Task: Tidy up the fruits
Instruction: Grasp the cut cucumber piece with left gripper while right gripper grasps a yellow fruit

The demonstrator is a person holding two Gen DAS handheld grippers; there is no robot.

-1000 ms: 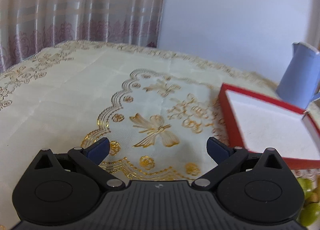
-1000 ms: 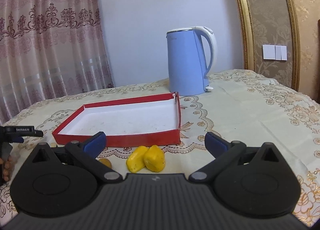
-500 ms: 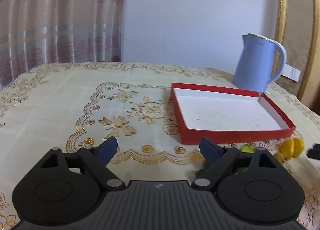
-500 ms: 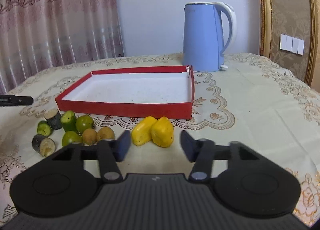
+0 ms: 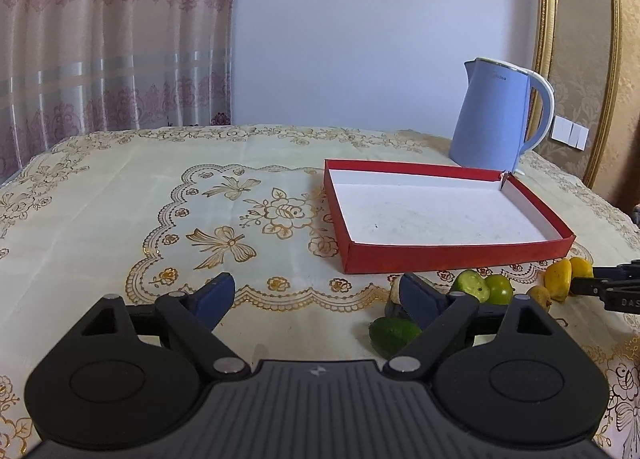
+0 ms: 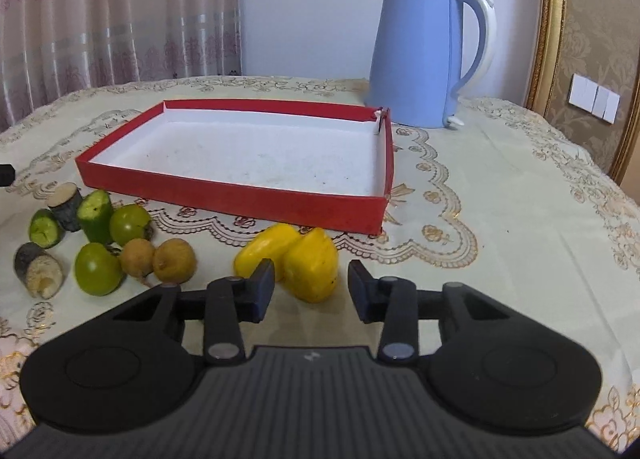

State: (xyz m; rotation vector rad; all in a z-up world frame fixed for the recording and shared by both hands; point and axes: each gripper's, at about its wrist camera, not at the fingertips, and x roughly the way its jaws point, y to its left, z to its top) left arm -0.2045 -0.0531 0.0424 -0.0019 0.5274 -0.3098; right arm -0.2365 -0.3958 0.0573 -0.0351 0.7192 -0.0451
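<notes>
A shallow red tray [image 6: 240, 199] with a white floor lies empty on the tablecloth. In front of it sit two yellow fruits [image 6: 310, 263], two green round fruits [image 6: 96, 267], two brown round fruits [image 6: 174, 259], cut cucumber pieces [image 6: 96, 215] and dark-skinned cut pieces [image 6: 38, 269]. My right gripper [image 6: 311, 273] is low over the right-hand yellow fruit. Its jaws are closing, the fruit lies between the tips, and thin gaps still show at both pads. My left gripper [image 5: 314, 287] hangs open over bare cloth, left of the green fruits [image 5: 498, 289], with nothing between its fingers.
A blue electric kettle [image 6: 420, 51] stands behind the tray's far right corner. In the left wrist view the tray [image 5: 440, 255] sits right of centre and the right gripper [image 5: 580, 285] reaches in from the right edge. Curtains hang behind the table; bare cloth spreads to the left.
The right gripper came down and forward onto the yellow fruits and its jaws narrowed from wide to close. The left gripper swung right, bringing tray, kettle and fruits into view, and its jaws narrowed slightly.
</notes>
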